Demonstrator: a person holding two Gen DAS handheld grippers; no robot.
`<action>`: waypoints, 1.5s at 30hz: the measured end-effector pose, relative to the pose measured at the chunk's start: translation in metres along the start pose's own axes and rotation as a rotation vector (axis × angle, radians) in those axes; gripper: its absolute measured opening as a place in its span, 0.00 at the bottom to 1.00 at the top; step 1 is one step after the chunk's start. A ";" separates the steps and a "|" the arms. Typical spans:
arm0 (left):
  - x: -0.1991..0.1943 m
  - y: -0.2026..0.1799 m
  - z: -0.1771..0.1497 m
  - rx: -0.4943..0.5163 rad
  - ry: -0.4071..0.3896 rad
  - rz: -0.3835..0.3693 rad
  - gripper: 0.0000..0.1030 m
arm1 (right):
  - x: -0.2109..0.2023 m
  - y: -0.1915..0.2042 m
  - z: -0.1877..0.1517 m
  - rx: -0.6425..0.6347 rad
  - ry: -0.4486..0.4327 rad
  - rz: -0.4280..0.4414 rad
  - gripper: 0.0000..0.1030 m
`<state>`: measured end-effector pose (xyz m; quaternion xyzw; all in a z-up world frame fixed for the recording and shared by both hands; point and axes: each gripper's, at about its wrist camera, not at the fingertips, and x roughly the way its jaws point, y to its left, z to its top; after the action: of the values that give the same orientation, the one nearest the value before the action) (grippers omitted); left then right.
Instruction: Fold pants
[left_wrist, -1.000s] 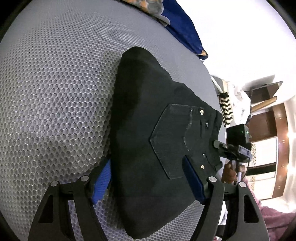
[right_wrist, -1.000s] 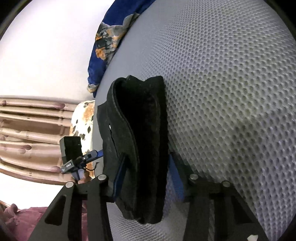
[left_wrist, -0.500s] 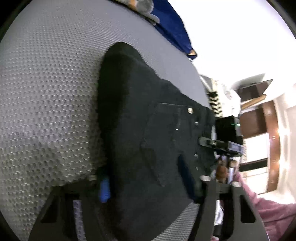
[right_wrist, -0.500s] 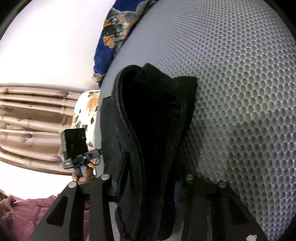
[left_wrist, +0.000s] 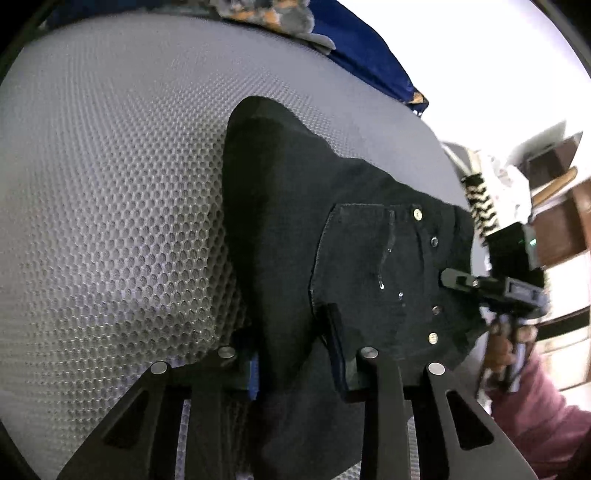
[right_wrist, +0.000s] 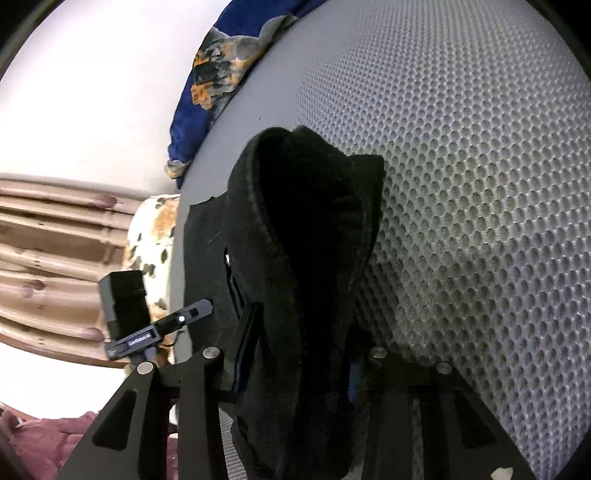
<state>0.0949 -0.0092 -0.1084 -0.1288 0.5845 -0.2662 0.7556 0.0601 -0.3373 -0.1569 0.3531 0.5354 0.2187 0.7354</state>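
The folded black denim pants (left_wrist: 332, 258) lie on the grey honeycomb-mesh mattress (left_wrist: 110, 203), back pocket and metal rivets facing up. The left gripper (left_wrist: 291, 354) is clamped on the near edge of the bundle, its 2 fingers pressed against cloth on both sides. The right gripper (right_wrist: 299, 354) likewise pinches a thick stack of layers at the bundle's right end. A blue patterned cloth (right_wrist: 207, 92) lies at the mattress's far edge.

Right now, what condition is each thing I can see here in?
Black pants: folded into a thick bundle, lying on the grey mesh surface.
Left gripper: shut on the pants.
Right gripper: shut on the pants.
Blue patterned cloth: crumpled at the far edge.
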 end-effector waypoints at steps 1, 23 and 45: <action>-0.001 -0.002 0.000 0.005 -0.004 0.012 0.28 | -0.001 0.002 -0.001 -0.003 -0.009 -0.015 0.35; -0.056 -0.006 -0.006 0.107 -0.146 0.111 0.12 | 0.012 0.074 0.004 -0.054 -0.075 -0.061 0.26; -0.082 0.051 0.110 0.107 -0.285 0.183 0.12 | 0.075 0.143 0.122 -0.158 -0.069 -0.035 0.26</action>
<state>0.1984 0.0651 -0.0356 -0.0711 0.4658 -0.2059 0.8576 0.2075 -0.2256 -0.0751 0.2917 0.4970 0.2352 0.7827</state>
